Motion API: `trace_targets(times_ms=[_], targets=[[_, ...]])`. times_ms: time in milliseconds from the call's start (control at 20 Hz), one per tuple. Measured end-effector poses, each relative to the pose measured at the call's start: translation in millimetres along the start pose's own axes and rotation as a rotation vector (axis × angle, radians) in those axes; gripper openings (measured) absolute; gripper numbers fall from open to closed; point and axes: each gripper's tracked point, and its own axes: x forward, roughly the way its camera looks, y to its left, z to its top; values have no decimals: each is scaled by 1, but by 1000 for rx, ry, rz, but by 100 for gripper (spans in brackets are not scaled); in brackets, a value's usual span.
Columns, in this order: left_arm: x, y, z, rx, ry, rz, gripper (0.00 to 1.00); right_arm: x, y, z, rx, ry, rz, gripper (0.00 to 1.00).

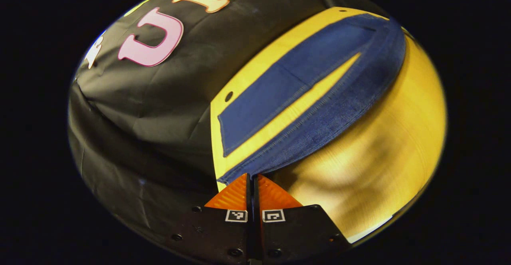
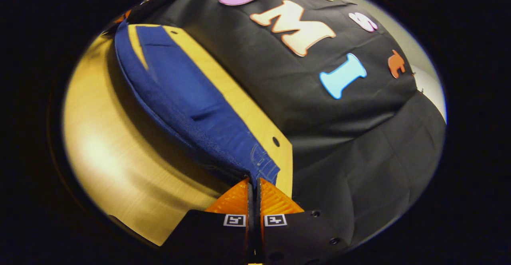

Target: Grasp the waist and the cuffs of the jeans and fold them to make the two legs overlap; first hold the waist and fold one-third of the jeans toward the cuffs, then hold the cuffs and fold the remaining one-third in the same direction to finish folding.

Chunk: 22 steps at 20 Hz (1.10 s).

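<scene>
Here, the jeans are spread lengthwise on the yellow table, with the near leg lifted along its outer edge. A cuff corner is pinched by the closed left gripper, and the waist corner by the closed right gripper. From both jaws the far leg lies ahead toward the wall, so carrying the held edge forward would probably stack the legs.

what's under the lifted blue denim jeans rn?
Under the blue denim jeans lies the yellow wooden table, with the near leg's shadow on it. The left gripper and right gripper pinch that leg's ends. The tabletop beneath the flat far leg is covered.
</scene>
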Motion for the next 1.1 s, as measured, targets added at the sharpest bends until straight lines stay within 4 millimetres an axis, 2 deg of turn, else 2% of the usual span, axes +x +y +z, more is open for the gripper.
trace_targets(times_ms=[250, 450, 600, 850, 1000, 1100], targets=[[47, 43, 61, -24, -84, 32, 0, 43, -23, 41, 119, -14, -124, 2], [94, 62, 101, -112, -123, 16, 0, 84, -25, 60, 223, -9, -196, 2], [138, 59, 122, -164, -127, -19, 0, 119, -17, 66, 244, 3, -217, 2], [206, 40, 150, -158, -129, -62, 0, 187, 6, 61, 269, 63, -168, 2], [232, 25, 144, -201, -97, -83, 0, 211, 28, 46, 281, 125, -124, 2], [231, 26, 142, -235, -101, -75, 0, 209, 23, 43, 288, 135, -144, 7]])
